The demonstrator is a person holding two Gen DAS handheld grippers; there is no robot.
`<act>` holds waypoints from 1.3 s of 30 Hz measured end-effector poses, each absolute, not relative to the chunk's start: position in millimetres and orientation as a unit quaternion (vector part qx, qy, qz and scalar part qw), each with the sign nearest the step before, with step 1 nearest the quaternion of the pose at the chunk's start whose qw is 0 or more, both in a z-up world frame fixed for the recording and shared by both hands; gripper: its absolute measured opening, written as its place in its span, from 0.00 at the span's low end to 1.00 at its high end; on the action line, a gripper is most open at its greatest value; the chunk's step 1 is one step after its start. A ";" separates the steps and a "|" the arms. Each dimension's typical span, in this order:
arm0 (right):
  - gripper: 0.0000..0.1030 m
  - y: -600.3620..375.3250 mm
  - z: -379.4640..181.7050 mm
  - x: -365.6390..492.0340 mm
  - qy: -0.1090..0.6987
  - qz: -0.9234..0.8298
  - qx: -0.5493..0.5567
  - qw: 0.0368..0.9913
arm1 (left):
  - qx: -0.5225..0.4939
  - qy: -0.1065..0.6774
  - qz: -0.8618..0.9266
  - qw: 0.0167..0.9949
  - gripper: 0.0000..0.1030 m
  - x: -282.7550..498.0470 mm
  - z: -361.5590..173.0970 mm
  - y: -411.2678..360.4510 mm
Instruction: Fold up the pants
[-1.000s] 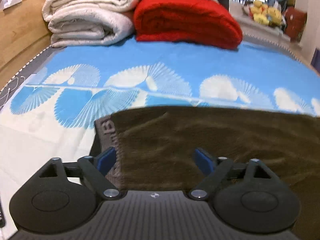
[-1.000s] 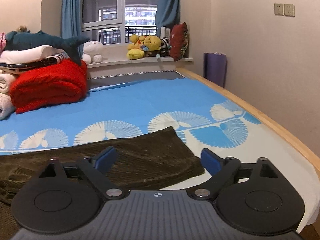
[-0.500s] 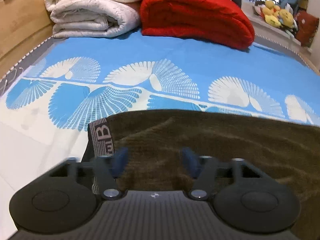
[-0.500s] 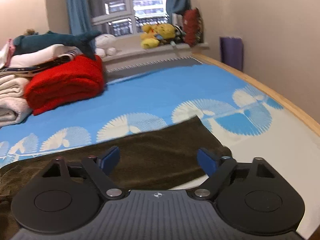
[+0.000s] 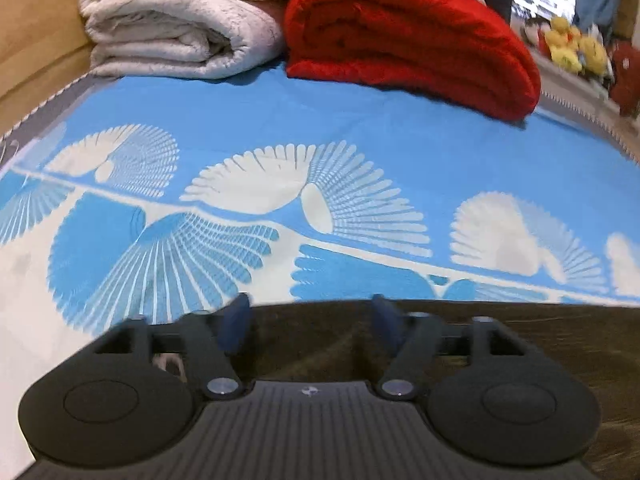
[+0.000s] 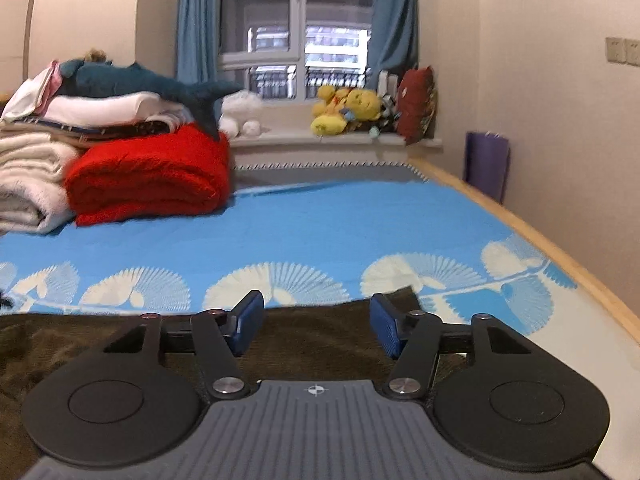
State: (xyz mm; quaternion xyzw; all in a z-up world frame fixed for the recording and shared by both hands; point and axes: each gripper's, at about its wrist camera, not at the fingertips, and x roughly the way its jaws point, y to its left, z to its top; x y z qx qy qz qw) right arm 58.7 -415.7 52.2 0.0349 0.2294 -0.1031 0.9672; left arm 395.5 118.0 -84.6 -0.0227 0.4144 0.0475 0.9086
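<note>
The dark-brown corduroy pants (image 6: 328, 332) are spread flat; above them the left gripper (image 5: 310, 320), just reopened, and the right gripper (image 6: 316, 322), narrowing, are held parted, nothing clamped.

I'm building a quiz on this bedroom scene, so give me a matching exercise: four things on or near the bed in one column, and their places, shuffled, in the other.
Things:
1. pants
2. red blanket
3. yellow plush toy
4. shark plush

Places:
A. on the windowsill
B. on top of the stacked bedding
C. spread flat on the bedspread, at the near edge
D. folded on the bed beside the white blankets

Pairs: 1-C, 2-D, 3-A, 4-B
</note>
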 end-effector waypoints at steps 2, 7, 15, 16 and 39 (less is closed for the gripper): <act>0.59 -415.5 49.0 62.9 0.241 -0.095 0.022 0.966 | -0.007 0.434 0.043 0.900 0.82 409.1 -99.1 121.7; 0.58 -415.0 42.3 70.7 0.263 -0.071 0.015 0.962 | 0.030 0.459 0.026 0.888 0.81 420.7 -134.2 127.5; 0.55 -418.4 34.8 80.3 0.290 -0.084 0.028 0.953 | 0.077 0.454 -0.014 0.887 0.10 409.2 -117.5 108.7; 0.53 -418.7 34.0 80.5 0.291 -0.085 0.029 0.953 | 0.079 0.450 -0.014 0.889 0.09 406.0 -111.9 106.7; 0.41 -400.9 31.6 31.6 0.299 -0.086 0.072 0.948 | -0.071 0.496 -0.088 0.861 0.61 121.9 -6.9 102.2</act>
